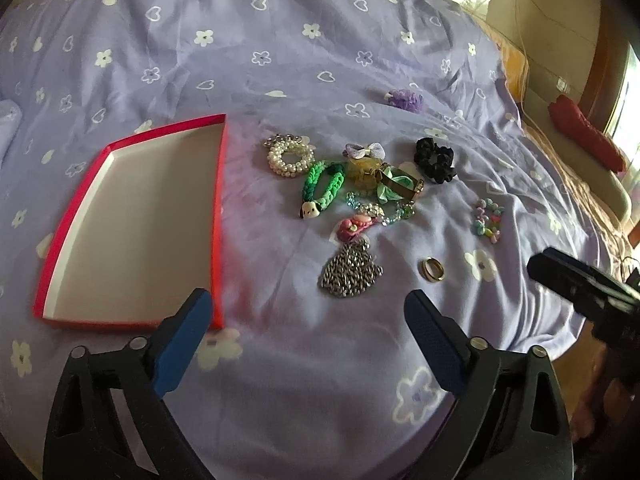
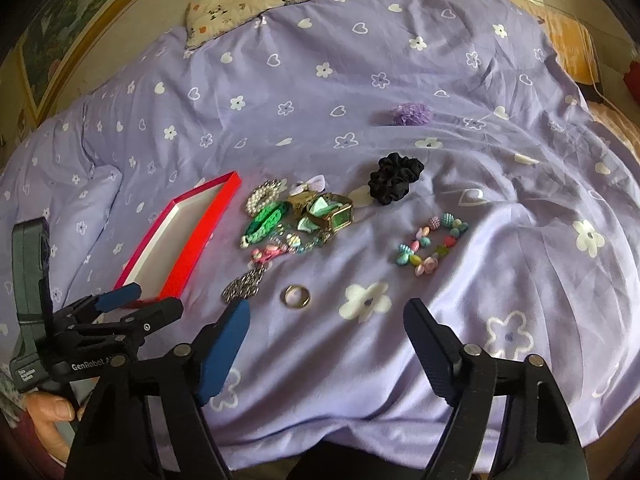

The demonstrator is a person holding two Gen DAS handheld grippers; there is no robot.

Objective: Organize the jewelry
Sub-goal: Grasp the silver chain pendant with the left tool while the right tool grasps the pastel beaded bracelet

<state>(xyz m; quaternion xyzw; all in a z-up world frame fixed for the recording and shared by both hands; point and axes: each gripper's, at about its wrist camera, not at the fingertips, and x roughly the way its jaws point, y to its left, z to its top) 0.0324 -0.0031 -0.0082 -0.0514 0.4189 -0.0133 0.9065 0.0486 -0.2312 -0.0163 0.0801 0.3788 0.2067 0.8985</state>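
We held both claws, left [image 1: 306, 314] and right [image 2: 326, 320], apart and empty. Jewelry lay loose just right of the box [image 1: 218, 216]. Ring [image 2: 297, 296] sat nearest; we judged a low, flat pinch best.

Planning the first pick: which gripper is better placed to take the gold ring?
Right, probably. The gold ring lies just ahead of the open right gripper, while the left gripper faces the silver chain beside the red box.
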